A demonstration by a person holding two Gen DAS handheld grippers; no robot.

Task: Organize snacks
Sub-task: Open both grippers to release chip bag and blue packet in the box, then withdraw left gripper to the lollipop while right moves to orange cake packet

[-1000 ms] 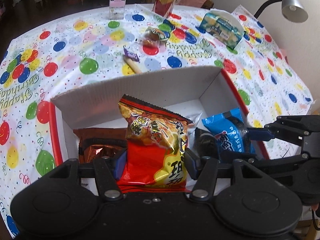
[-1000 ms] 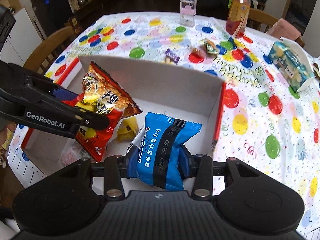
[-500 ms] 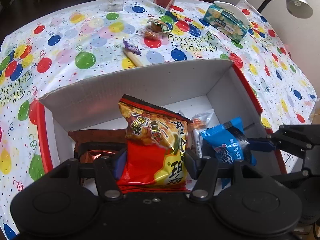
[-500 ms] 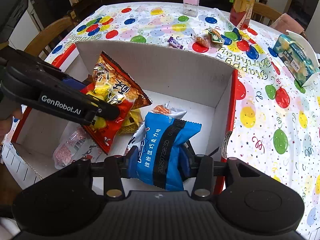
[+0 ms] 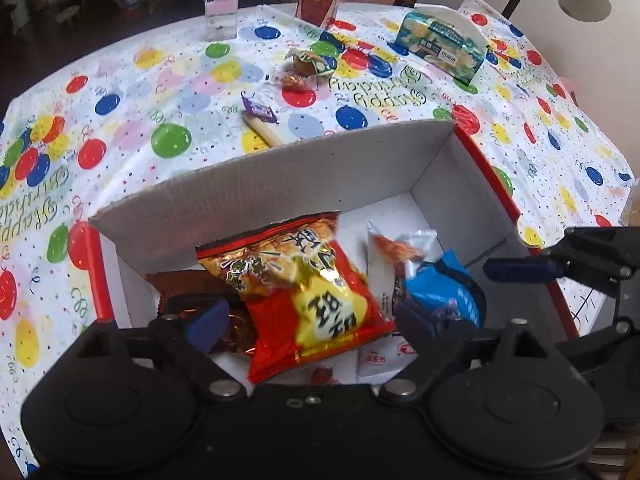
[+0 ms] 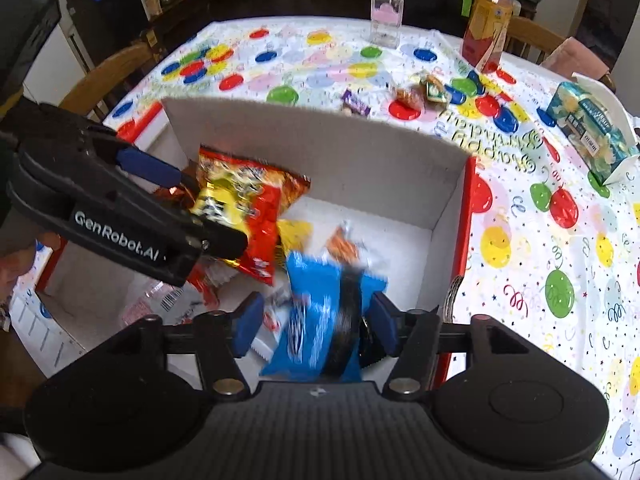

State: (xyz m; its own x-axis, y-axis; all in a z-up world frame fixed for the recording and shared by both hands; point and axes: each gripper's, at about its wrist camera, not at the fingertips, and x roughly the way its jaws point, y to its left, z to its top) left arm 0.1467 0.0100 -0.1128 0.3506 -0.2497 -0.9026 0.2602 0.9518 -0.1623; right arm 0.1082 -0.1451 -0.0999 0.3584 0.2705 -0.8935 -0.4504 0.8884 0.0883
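On the left of the box [image 5: 304, 168], a brown packet [image 5: 188, 288] lies on the floor under the left gripper [image 5: 308, 320], whose jaws stand wide apart and grip nothing. Between them the red bag [image 5: 316, 304] tilts, blurred, over the box floor, touching neither finger as far as the view shows. In the right wrist view that bag [image 6: 244, 208] sits just past the left gripper's tip, with a yellow packet [image 6: 296, 232] beside it and a pink wrapper [image 6: 160, 300] nearer the box's left wall. Right of the red bag lies a white packet [image 5: 400, 248], then the blue pack [image 6: 324, 320], blurred, between the spread fingers of the right gripper [image 6: 316, 324], which has let go; the pack is inside the box by its right wall. Beyond the box, on the balloon cloth [image 6: 540, 260], lie small sweets [image 6: 420, 92], a bottle [image 6: 488, 20] and a tissue box [image 6: 588, 128].
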